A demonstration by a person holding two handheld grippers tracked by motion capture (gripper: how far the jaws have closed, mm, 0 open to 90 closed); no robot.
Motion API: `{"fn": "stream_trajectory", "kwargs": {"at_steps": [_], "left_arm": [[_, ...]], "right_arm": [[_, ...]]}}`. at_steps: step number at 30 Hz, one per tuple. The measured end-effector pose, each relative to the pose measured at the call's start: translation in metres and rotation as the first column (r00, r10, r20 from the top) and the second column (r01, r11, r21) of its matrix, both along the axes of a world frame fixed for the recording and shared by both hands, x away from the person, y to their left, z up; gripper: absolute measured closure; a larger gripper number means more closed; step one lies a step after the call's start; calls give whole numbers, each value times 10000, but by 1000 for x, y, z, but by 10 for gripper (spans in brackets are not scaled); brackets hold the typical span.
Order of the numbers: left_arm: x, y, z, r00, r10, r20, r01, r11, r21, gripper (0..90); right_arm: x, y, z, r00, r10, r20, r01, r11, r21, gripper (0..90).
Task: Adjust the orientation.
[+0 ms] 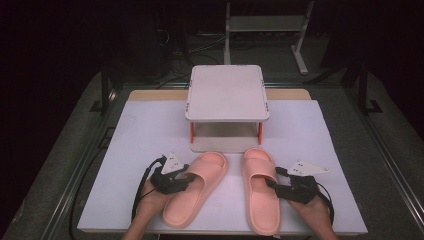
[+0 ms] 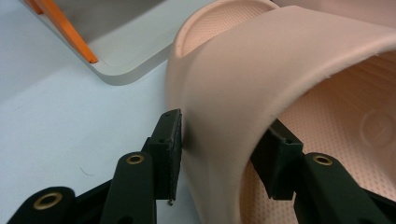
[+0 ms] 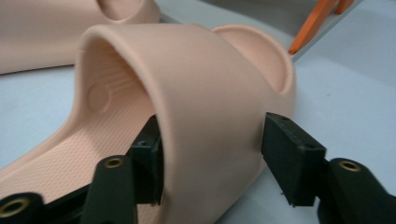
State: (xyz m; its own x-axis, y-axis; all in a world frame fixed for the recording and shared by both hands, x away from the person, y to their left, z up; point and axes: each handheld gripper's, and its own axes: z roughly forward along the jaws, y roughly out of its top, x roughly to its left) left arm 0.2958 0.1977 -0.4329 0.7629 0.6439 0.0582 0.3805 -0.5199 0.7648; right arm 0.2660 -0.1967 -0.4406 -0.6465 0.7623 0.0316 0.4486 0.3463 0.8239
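Observation:
Two pink slippers lie side by side on the white mat, toes toward the shelf. The left slipper (image 1: 197, 192) leans right, and my left gripper (image 1: 187, 176) holds its strap from the left. In the left gripper view the strap (image 2: 261, 70) sits between the jaws, one pad (image 2: 172, 140) pressed on its outer side, the other tucked under it. My right gripper (image 1: 272, 181) takes the right slipper (image 1: 261, 202) from the right. Its strap (image 3: 201, 70) sits between the jaws, with the outer pad (image 3: 289, 158) touching its edge. Both slippers rest on the mat.
A small white two-level shelf (image 1: 227, 92) with orange legs (image 2: 70, 32) stands just behind the slippers' toes. The white mat (image 1: 140, 135) covers the table. Dark floor and a metal frame (image 1: 300, 45) lie beyond the far edge.

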Motion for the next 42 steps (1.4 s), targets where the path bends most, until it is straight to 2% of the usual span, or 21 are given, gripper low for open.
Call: {"fn": "stream_trajectory", "kwargs": {"at_steps": [4, 5, 6, 7, 9, 14, 18, 26, 29, 32, 34, 37, 40, 42], "left_arm": [[-2, 0, 0, 9999, 37, 104, -37, 10000, 66, 605], [-4, 0, 0, 9997, 29, 233, -32, 9999, 132, 605], [-5, 0, 0, 9995, 40, 326, -46, 9998, 176, 643], [-5, 1, 1, 9993, 40, 368, -47, 9998, 179, 643], [-7, 5, 3, 9992, -16, 412, 17, 10000, -20, 690], [-8, 12, 6, 9994, 231, 268, -224, 9995, -235, 715], [-8, 13, 5, 9990, 284, 333, -280, 9996, -101, 741], [-9, 14, 6, 9984, 326, 465, -327, 9995, 18, 804], [-9, 16, 6, 9988, 307, 372, -301, 9994, -176, 817], [-9, 18, 6, 9989, 310, 344, -305, 9994, -140, 832], [-9, 19, 6, 9991, 309, 283, -299, 9990, -338, 832], [-11, 21, 10, 9986, 333, 411, -318, 9988, -363, 831], [-11, 27, 16, 9980, 447, 455, -409, 9959, -808, 832], [-13, 30, 20, 9969, 566, 545, -513, 9943, -939, 832]], "right_arm": [[1, 2, -1, 9997, -192, 173, 194, 9998, -92, 476], [1, 2, -1, 9995, -222, 209, 224, 9997, -76, 489], [1, 2, -1, 9992, -257, 322, 262, 9996, -135, 520], [0, 2, 0, 9987, -296, 427, 305, 9993, -208, 546], [-1, 2, 1, 9980, -370, 515, 386, 9988, -294, 580], [-5, 1, 3, 9977, -335, 591, 364, 9981, -488, 642], [-8, -2, 3, 9987, -273, 432, 288, 9990, -348, 719], [-9, -6, 4, 9994, -61, 337, 74, 9993, -372, 767], [-10, -9, 5, 9996, -38, 296, 45, 9997, -238, 783], [-13, -13, 8, 9995, -33, 307, 36, 10000, -70, 792], [-14, -14, 8, 9994, -24, 336, 26, 10000, -53, 794], [-15, -17, 10, 9993, -49, 358, 43, 9999, 149, 797], [-16, -20, 11, 9994, -50, 336, 38, 9994, 355, 799], [-16, -21, 12, 9992, -23, 406, 9, 9994, 336, 798]]}}
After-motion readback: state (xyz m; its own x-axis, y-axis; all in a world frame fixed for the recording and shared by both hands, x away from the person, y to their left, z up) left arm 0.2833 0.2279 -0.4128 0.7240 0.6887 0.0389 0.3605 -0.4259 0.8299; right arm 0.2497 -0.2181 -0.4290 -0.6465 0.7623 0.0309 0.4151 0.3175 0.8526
